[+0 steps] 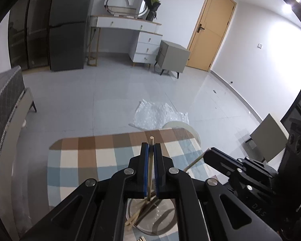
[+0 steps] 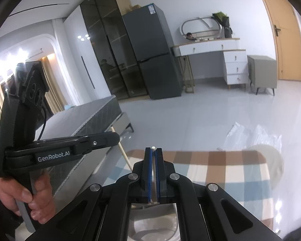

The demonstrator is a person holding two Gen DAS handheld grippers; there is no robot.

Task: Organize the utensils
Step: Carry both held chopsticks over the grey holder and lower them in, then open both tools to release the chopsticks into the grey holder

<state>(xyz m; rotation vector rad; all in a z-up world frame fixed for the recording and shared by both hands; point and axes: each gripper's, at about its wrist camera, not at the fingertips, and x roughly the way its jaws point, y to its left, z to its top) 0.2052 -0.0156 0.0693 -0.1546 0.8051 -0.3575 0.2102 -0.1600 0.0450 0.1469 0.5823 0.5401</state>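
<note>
Left black two-finger claw (image 1: 151, 147) tilted downward, blue-padded fingers (image 1: 144, 166) pressed together on a thin pale wooden stick (image 1: 150, 168). Right black two-finger claw (image 2: 154, 151) angled less steeply down, blue pads likewise clamped on a thin whitish stick (image 2: 154, 172). Left hand (image 2: 23, 196) wrapped around its claw's handle, fingers curled, seen from the right wrist view.

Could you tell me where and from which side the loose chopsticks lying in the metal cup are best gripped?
Grip the chopsticks near their upper ends, coming from above. They lean against the wall of the cup, so only the tops stand clear; the lower ends sit deep inside.
</note>
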